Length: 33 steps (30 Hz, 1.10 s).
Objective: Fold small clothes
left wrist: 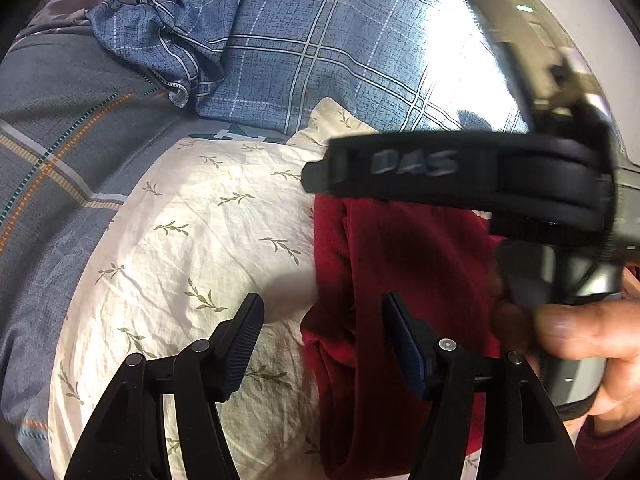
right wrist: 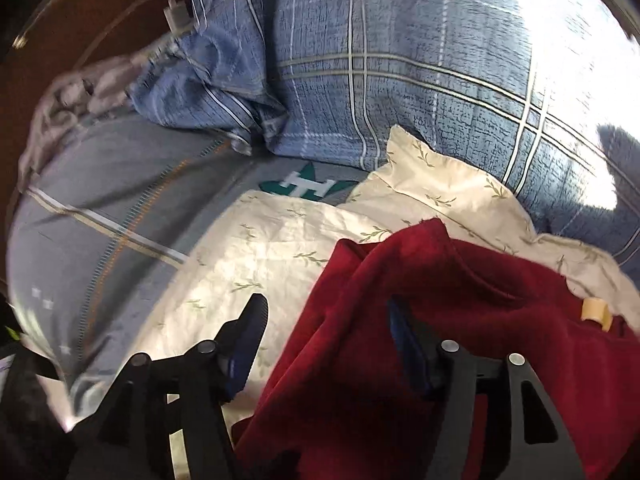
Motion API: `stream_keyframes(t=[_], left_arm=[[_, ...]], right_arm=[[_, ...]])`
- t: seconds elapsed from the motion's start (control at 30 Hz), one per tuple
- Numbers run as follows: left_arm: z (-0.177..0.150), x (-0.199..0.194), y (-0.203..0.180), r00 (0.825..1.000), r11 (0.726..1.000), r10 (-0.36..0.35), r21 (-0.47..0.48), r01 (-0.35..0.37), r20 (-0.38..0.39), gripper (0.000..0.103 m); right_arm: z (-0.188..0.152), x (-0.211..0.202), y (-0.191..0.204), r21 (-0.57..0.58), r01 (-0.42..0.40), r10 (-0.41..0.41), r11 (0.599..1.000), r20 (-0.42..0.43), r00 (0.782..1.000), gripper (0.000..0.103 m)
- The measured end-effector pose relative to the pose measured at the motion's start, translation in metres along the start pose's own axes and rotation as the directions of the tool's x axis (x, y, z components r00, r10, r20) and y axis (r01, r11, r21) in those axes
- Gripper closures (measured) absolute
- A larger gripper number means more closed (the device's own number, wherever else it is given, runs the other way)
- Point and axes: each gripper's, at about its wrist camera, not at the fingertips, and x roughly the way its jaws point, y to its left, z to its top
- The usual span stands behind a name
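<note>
A dark red garment lies crumpled on a cream leaf-print cloth. My left gripper is open just above the garment's left edge, holding nothing. The other hand-held gripper crosses the left wrist view as a blurred black bar, held by a hand at the right. In the right wrist view the red garment spreads under my right gripper, which is open and empty above the garment's left side. A small cream tag shows on the garment at the right.
A blue plaid pillow lies behind the cream cloth, which shows in the right wrist view. A grey striped bedsheet spreads to the left. Bright sunlight falls at upper right. A white cable and plug lie at the top left.
</note>
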Motion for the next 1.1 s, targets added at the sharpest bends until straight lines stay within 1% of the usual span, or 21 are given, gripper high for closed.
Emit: stream_keyframes(t=[0.07,0.13,0.17,0.2,0.23,0.27,0.33,0.4,0.47,0.5,0.53,0.57,0.6,0.67,0.7,0.73,0.77,0.8,0.87,0.97,1.1], left_arm=[[0.000,0.001,0.001,1.000,1.000,0.010,-0.001,-0.010,-0.001,0.039],[0.000,0.003,0.002,1.000,1.000,0.010,0.001,-0.010,-0.009,0.037],[0.000,0.003,0.002,1.000,1.000,0.012,0.004,-0.012,-0.003,0.036],[0.000,0.002,0.001,1.000,1.000,-0.014,0.013,0.013,0.008,0.033],[0.000,0.002,0.001,1.000,1.000,-0.016,0.014,0.016,0.008,0.031],[0.000,0.003,0.001,1.000,1.000,-0.017,0.015,0.017,0.006,0.030],[0.000,0.004,0.001,1.000,1.000,-0.020,0.013,0.020,0.006,0.026],[-0.001,0.005,-0.002,1.000,1.000,-0.015,0.012,0.015,0.011,0.026],[-0.001,0.008,-0.007,1.000,0.999,-0.026,0.022,0.026,0.016,0.026],[-0.001,0.008,-0.009,0.999,0.999,-0.039,0.027,0.039,0.017,0.028],[-0.002,0.008,-0.010,0.998,0.998,-0.055,0.027,0.054,0.017,0.036],[-0.003,0.007,-0.011,0.996,0.996,-0.086,0.030,0.086,0.011,0.047],[-0.003,0.007,-0.014,0.994,0.993,-0.108,0.037,0.108,-0.001,0.062],[-0.004,0.003,-0.017,0.995,0.993,-0.095,0.067,0.094,0.021,0.066],[-0.005,0.001,-0.018,0.995,0.993,-0.093,0.077,0.091,0.024,0.068],[-0.005,0.000,-0.018,0.995,0.993,-0.094,0.080,0.092,0.025,0.070],[-0.005,0.000,-0.018,0.995,0.993,-0.095,0.076,0.093,0.026,0.070],[-0.005,0.000,-0.017,0.995,0.993,-0.093,0.074,0.091,0.025,0.071],[-0.005,0.001,-0.017,0.996,0.994,-0.088,0.075,0.086,0.023,0.071],[-0.004,0.001,-0.021,0.997,0.993,-0.076,0.091,0.073,0.030,0.071],[-0.004,0.003,-0.022,0.996,0.993,-0.080,0.088,0.077,0.030,0.071]], right_arm=[[0.001,0.012,0.003,-0.025,0.035,-0.035,0.999,-0.021,0.999,0.038],[0.001,0.018,0.004,-0.056,0.078,-0.079,0.995,-0.023,0.997,0.043],[0.001,0.018,0.001,-0.057,0.089,-0.091,0.994,-0.021,0.996,0.059],[0.000,0.015,-0.003,-0.047,0.094,-0.094,0.994,-0.013,0.995,0.073],[0.000,0.012,-0.010,-0.024,0.067,-0.067,0.997,-0.003,0.998,0.079],[-0.001,0.004,-0.019,0.015,0.015,-0.015,1.000,0.011,1.000,0.086],[-0.003,-0.010,-0.028,0.047,-0.032,0.030,0.998,0.045,0.999,0.089],[-0.007,-0.030,-0.037,0.064,-0.076,0.070,0.995,0.091,0.993,0.090],[-0.009,-0.044,-0.043,0.084,-0.110,0.100,0.990,0.116,0.988,0.090],[-0.011,-0.050,-0.047,0.096,-0.127,0.115,0.987,0.124,0.986,0.090],[-0.011,-0.052,-0.049,0.105,-0.138,0.124,0.985,0.128,0.984,0.090],[-0.011,-0.056,-0.052,0.116,-0.147,0.131,0.982,0.131,0.983,0.090],[-0.011,-0.056,-0.054,0.122,-0.150,0.135,0.981,0.127,0.983,0.090],[-0.012,-0.056,-0.055,0.128,-0.149,0.133,0.981,0.123,0.983,0.089],[-0.012,-0.057,-0.056,0.134,-0.155,0.138,0.979,0.124,0.983,0.082],[-0.012,-0.056,-0.056,0.147,-0.162,0.144,0.976,0.122,0.982,0.078],[-0.010,-0.056,-0.056,0.160,-0.163,0.145,0.973,0.121,0.982,0.066],[-0.009,-0.056,-0.056,0.166,-0.166,0.147,0.972,0.120,0.982,0.050],[-0.008,-0.052,-0.051,0.167,-0.170,0.153,0.971,0.108,0.982,0.038],[-0.005,-0.035,-0.038,0.142,-0.139,0.133,0.980,0.051,0.990,0.038],[-0.004,-0.013,-0.026,0.124,-0.112,0.113,0.986,0.001,0.994,0.037]])
